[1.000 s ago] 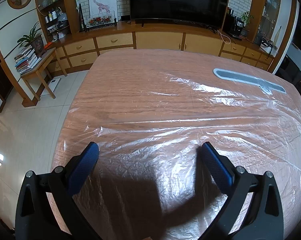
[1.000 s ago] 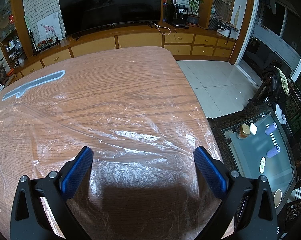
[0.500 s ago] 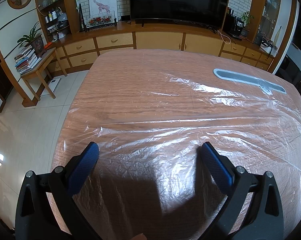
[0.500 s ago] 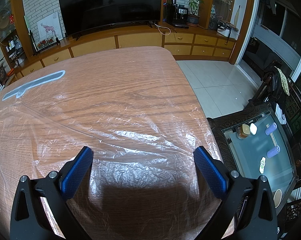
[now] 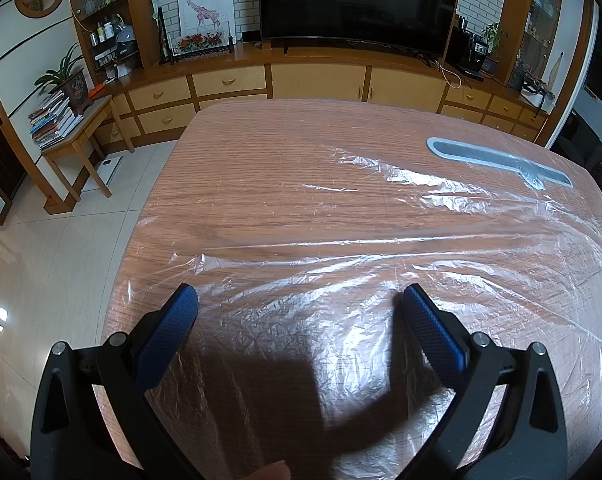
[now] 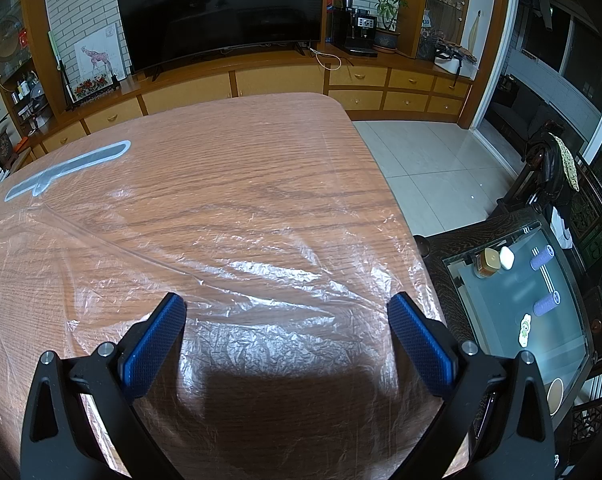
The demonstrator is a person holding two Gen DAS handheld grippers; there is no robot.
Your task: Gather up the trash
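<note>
A thin clear plastic sheet (image 5: 341, 248) lies crinkled over the wooden table (image 5: 261, 160); it also shows in the right wrist view (image 6: 261, 272). My left gripper (image 5: 299, 304) is open and empty, hovering over the sheet near the table's near left edge. My right gripper (image 6: 287, 312) is open and empty, hovering over the sheet near the table's near right edge. A grey-blue flat strip (image 5: 497, 160) lies under the sheet at the far side; it shows in the right wrist view (image 6: 69, 168) at the far left.
A TV cabinet (image 5: 321, 76) with drawers runs along the far wall. A side table with books (image 5: 73, 132) stands on the left. A dark glass-topped table (image 6: 521, 300) with small items stands right of the table. Tiled floor (image 6: 433, 152) surrounds the table.
</note>
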